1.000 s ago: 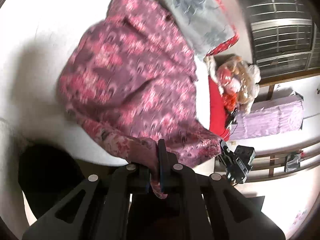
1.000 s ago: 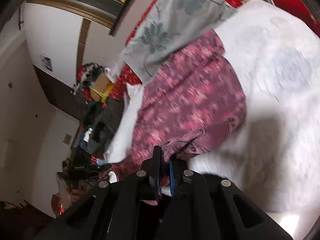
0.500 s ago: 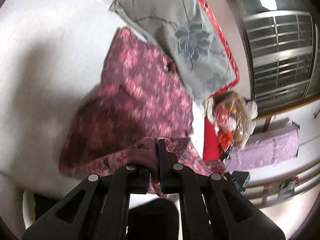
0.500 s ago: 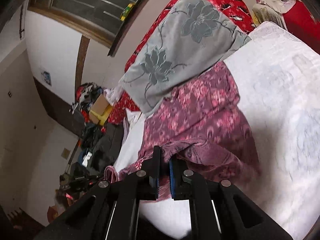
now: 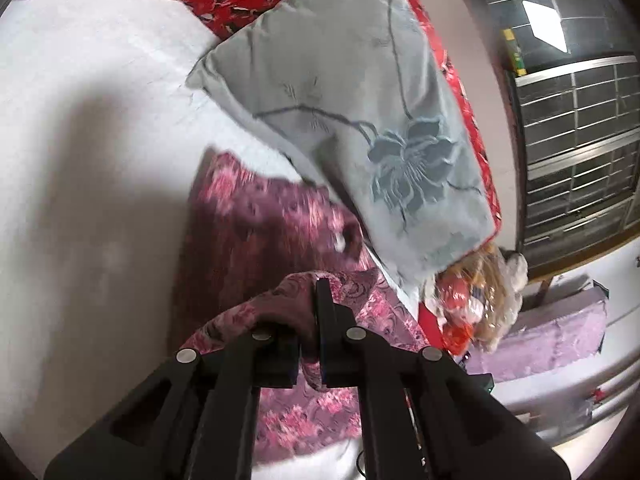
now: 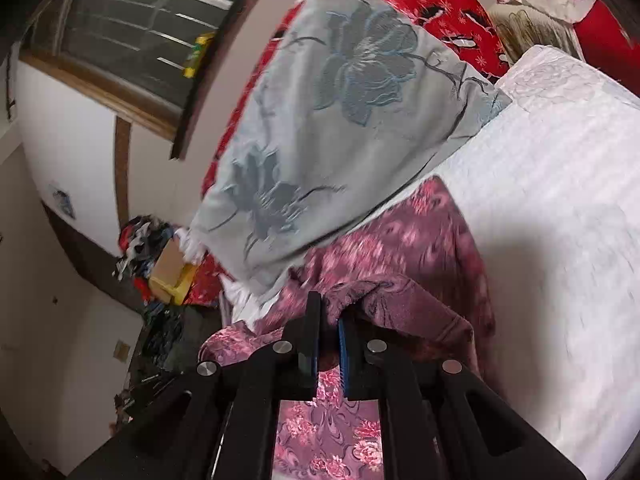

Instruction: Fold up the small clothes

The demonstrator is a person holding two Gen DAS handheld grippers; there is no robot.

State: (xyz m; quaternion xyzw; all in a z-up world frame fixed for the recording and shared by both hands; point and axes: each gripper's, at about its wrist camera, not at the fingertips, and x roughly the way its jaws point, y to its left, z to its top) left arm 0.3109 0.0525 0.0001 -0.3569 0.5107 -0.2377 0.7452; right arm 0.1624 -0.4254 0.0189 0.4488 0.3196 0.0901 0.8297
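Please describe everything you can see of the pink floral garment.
The pink floral garment is soft purple-pink fabric with rose patterns, lying on the white bed. Its far edge lies beside or under the grey flowered pillow. Its near edge is lifted, folded over, pinched by the left hand-held gripper and right hand-held gripper.

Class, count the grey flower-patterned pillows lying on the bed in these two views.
1. The grey pillow lies at the head of the bed, its near edge overlapping the pink floral garment. Others could be out of frame.
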